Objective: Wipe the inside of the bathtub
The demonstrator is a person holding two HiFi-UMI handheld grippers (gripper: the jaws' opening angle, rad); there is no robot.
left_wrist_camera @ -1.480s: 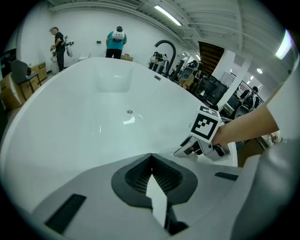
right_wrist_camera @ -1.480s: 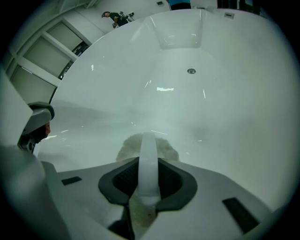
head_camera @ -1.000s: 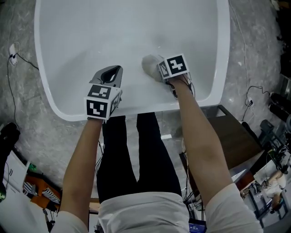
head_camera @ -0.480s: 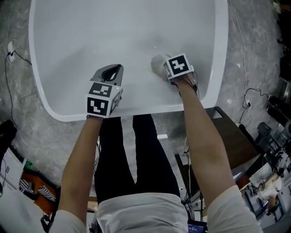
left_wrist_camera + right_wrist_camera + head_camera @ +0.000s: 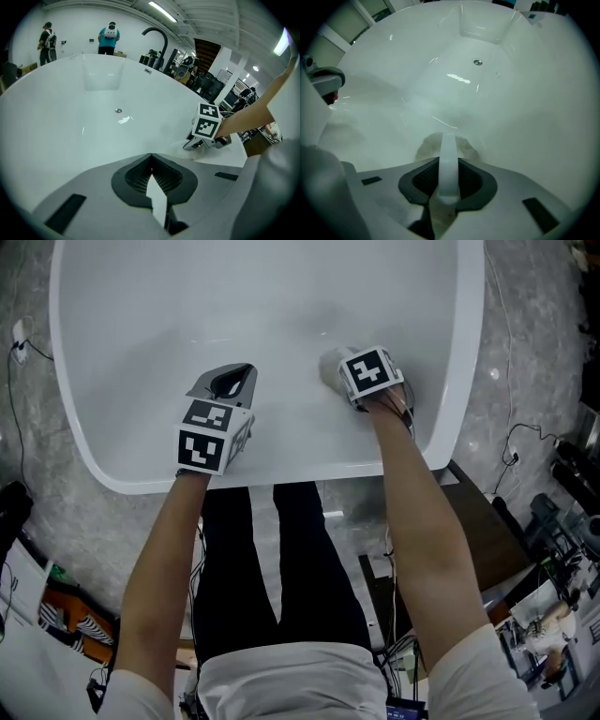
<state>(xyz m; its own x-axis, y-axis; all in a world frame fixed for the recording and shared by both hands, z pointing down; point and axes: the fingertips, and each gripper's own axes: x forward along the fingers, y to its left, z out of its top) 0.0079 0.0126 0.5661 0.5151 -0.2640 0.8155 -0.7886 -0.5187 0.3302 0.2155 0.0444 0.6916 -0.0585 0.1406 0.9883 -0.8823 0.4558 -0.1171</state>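
Jaws L: left gripper (image 5: 151, 157) clenched, empty, lower left, just inside near rim (image 5: 281, 472).
Jaws R: right gripper (image 5: 449, 161) grasping cloth (image 5: 423, 149), pressed on bathtub (image 5: 281, 296) wall, centre-right.
Edges: right-hand rim near R gripper.
Room: wide bare basin across upper frame, drain (image 5: 477, 62) far off.

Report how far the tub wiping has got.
Done: the bathtub looks evenly white, so wiped areas cannot be told apart. In hand: the right claw is shut on a cloth against the near-end inner wall; the left claw is shut, empty. Left: probably the floor round the drain.
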